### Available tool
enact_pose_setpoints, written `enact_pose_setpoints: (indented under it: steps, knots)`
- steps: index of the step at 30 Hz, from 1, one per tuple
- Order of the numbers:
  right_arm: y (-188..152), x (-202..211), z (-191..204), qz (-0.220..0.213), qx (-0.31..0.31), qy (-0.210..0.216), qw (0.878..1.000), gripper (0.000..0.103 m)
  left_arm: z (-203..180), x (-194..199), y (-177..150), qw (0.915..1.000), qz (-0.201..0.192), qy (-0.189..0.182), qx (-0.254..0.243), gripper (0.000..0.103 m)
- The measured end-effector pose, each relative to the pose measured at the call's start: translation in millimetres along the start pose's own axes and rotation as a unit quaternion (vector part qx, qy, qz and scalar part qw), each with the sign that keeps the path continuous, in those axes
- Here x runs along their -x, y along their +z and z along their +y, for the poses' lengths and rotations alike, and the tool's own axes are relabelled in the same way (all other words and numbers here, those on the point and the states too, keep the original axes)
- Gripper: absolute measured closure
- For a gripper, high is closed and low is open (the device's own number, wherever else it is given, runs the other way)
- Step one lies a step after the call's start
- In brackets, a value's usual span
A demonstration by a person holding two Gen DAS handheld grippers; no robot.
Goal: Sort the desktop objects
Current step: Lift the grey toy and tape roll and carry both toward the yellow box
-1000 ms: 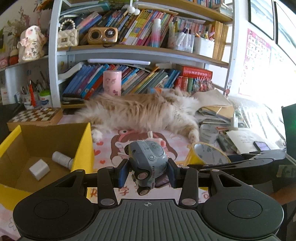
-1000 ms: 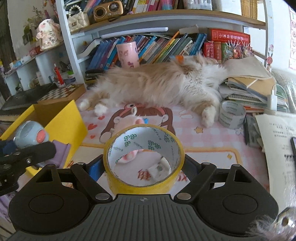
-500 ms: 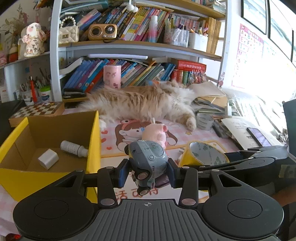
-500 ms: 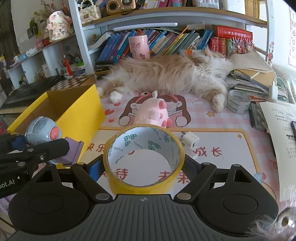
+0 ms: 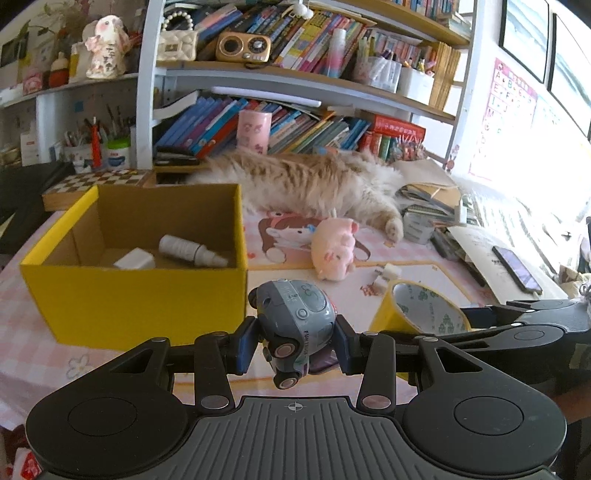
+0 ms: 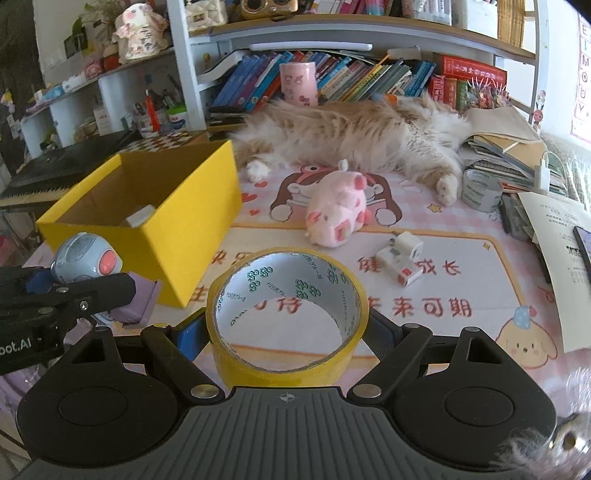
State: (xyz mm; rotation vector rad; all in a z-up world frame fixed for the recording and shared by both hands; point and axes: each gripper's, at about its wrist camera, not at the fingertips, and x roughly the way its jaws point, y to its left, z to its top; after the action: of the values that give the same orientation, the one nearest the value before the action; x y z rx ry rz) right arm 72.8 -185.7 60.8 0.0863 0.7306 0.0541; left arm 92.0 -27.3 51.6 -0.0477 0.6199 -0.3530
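The grey toy car [image 5: 295, 325] sits clamped in the left tool [image 5: 295, 343], held above the bench [image 6: 461, 266] just beside the near right corner of the yellow box [image 5: 140, 295]. The right tool [image 6: 286, 332] grips a yellow tape roll [image 6: 286, 321] across its width, also off the bench surface. Inside the open box: a white bottle [image 5: 190, 251] lying on its side and a small white block [image 5: 135, 260] next to it. Out on the mat lie a pink plush pig [image 6: 338, 216] and a white charger plug [image 6: 400, 256]. Behind them a cat [image 6: 351, 133] stretches along the bookshelf [image 6: 369, 33], with a grey tape roll [image 6: 480, 190] near its paw.
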Motion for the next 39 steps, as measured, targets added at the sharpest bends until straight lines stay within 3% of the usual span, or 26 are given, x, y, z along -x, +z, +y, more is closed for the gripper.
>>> enact_pose_setpoints:
  steps: [20,39]
  knots:
    - [-50,26,62,0.019,-0.028,0.002,0.999,0.019,36,53,-41,0.9998,0.017,-0.005,-0.013,0.061]
    - [-61,34,94,0.031,0.023,0.025,0.999,0.019,50,74,-59,0.9997,0.01,0.0,0.022,0.061]
